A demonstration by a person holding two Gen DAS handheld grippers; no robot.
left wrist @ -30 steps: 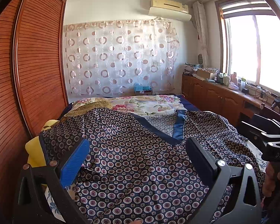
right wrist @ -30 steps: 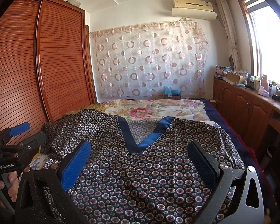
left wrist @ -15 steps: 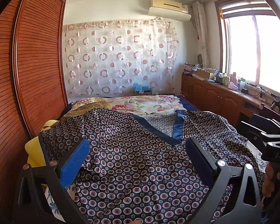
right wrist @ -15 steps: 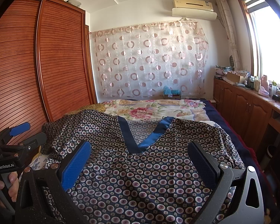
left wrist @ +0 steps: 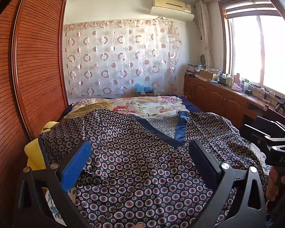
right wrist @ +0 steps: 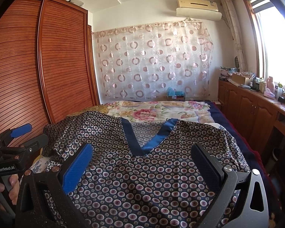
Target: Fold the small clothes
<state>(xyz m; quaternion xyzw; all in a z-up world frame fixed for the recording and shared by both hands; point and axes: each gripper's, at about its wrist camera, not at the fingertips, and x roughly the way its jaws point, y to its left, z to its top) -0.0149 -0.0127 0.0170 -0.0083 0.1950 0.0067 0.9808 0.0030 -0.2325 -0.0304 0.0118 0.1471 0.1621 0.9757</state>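
Observation:
A dark navy top printed with small rings lies spread on the bed, its blue-trimmed V-neck pointing toward me. My left gripper hovers open above its left half, nothing between the fingers. My right gripper hovers open above the middle, just below the neckline. Each gripper shows at the edge of the other's view, held in a hand: the left gripper, the right gripper.
A floral bedspread covers the bed's far half. A slatted wooden wardrobe runs along the left. Low wooden cabinets with clutter stand under the window at right. Something yellow lies at the bed's left edge.

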